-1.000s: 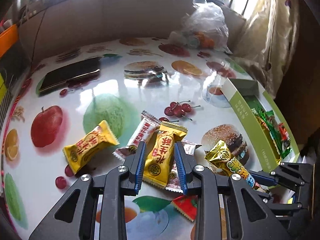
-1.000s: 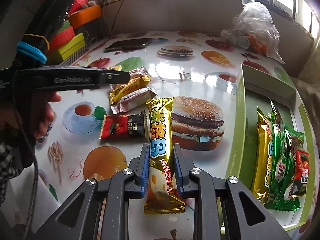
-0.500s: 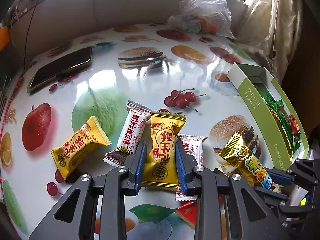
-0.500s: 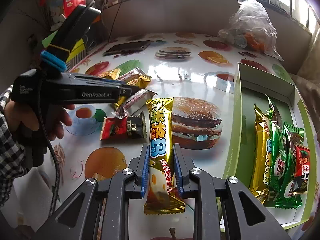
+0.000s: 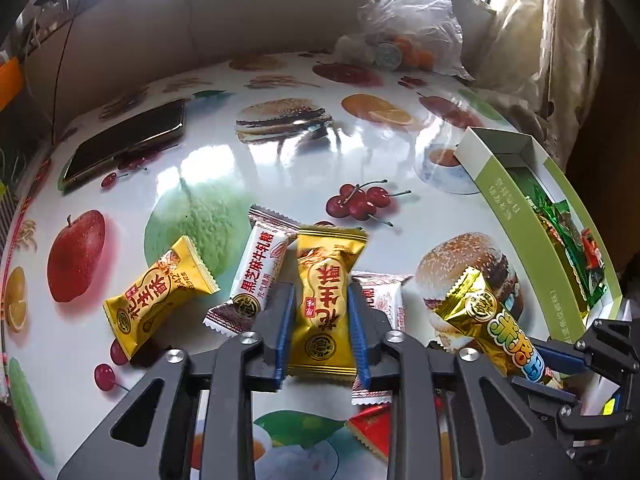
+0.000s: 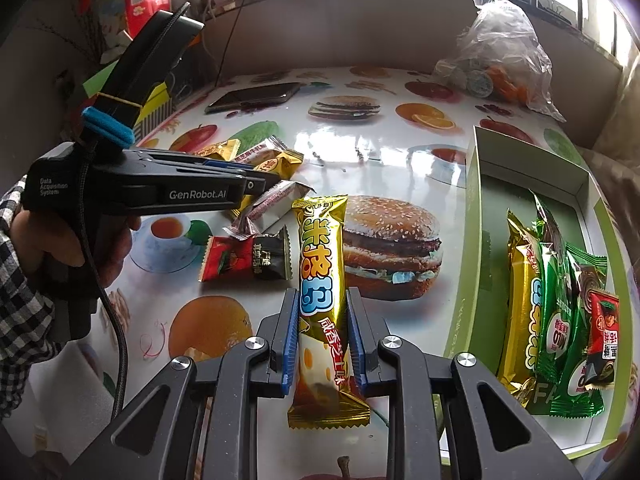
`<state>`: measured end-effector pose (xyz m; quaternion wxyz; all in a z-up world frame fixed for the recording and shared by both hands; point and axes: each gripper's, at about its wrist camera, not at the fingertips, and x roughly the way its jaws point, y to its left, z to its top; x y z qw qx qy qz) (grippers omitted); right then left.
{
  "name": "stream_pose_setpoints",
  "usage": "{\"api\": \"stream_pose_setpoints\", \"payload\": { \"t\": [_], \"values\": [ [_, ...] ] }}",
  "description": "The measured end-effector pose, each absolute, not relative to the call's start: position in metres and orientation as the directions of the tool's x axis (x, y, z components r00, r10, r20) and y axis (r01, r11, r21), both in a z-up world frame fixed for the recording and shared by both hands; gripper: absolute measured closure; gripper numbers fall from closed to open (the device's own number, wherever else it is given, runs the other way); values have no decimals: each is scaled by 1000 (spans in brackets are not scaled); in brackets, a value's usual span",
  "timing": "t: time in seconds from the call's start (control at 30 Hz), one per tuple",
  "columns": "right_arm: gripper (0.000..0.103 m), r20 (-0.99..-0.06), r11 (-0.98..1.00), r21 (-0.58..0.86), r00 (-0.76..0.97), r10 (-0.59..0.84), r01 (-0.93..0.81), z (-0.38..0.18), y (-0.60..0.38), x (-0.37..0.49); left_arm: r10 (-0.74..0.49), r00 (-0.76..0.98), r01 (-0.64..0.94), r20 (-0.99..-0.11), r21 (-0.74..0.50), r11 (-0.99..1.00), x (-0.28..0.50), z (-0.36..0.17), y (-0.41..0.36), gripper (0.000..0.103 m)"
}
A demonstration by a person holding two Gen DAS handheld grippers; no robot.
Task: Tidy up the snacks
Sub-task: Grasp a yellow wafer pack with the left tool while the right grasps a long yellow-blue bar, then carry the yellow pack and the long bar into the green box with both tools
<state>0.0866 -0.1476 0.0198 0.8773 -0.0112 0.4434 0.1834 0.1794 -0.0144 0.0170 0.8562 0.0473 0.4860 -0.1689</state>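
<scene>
My right fingers [image 6: 322, 334] pinch the long gold rice stick [image 6: 322, 288], its long axis along them; the green box [image 6: 474, 240] lies just right, nearer this hand. My left fingers [image 5: 320, 320] pinch a gold peanut candy [image 5: 325, 300] above the surface [image 5: 248, 160].

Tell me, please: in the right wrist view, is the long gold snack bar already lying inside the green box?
No, the long gold snack bar is clamped in the right gripper over the table, left of the green box.
</scene>
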Motion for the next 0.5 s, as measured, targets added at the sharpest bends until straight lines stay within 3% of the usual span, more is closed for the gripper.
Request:
{"api": "stream_pose_setpoints", "payload": {
  "t": [0.5],
  "values": [
    [82,-779,936,136,549,303,-324,24,-147,83,-254,527,338,-811,-73,938,159,39,-12,81]
  ]
}}
